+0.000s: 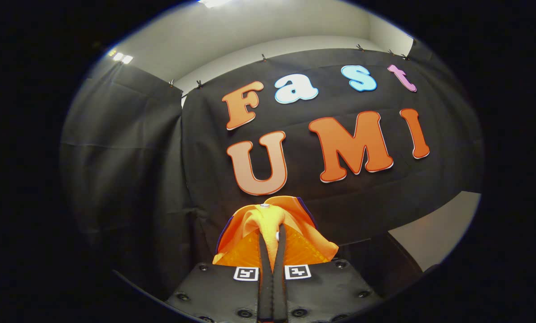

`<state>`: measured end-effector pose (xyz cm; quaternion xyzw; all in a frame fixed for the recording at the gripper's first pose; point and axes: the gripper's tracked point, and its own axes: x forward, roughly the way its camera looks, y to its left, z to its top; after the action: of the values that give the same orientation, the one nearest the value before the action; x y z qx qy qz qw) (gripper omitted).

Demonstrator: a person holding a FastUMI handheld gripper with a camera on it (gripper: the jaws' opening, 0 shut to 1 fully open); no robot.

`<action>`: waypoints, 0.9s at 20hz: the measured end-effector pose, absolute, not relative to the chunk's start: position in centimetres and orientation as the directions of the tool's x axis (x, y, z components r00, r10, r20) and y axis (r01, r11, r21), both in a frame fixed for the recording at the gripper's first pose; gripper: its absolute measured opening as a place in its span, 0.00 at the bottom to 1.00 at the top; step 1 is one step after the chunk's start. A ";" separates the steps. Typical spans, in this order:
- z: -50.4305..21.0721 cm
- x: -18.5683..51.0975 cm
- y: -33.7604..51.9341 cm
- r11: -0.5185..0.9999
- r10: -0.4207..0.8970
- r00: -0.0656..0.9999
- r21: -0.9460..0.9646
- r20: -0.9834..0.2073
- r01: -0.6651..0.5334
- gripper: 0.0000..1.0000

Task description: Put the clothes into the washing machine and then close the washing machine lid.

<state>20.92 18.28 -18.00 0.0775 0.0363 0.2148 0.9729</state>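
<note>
Right up front you've got the tongs, two black fingers squeezed nearly together with just a sliver of gap, and both of them are pressing on a fold of one orange garment. So one piece of clothing, pinched and lifted. Cloth bunches up over the fingertips and drapes down both sides, more of it hanging to the right than the left. It has a thin dark trim along the edge, plus what looks like one small white button near the top of the bunch. Two little black-and-white square markers sit on the tongs' body, one on each side of the fingers, and the garment's lower hem hangs just above them.

Beyond the garment it's all booth wall: black cloth hung in panels, clipped along the top edge. Pale ceiling above with two bright lights. Low on the right, past the cloth's bottom edge, a pale flat patch shows, can't tell if that's floor or bench. Plenty of open air around the garment on every side, nothing touching it but the fingers.
</note>
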 end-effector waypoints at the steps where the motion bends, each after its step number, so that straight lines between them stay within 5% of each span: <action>1: -18.8 20.8 18.3 0.897 0.426 0.902 0.159 -0.064 -0.412 0.08; 18: -28.8 17.8 16.4 0.939 0.344 0.837 0.140 -0.426 -0.315 0.08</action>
<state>17.75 16.45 -28.81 0.0319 0.2282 0.1721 0.9578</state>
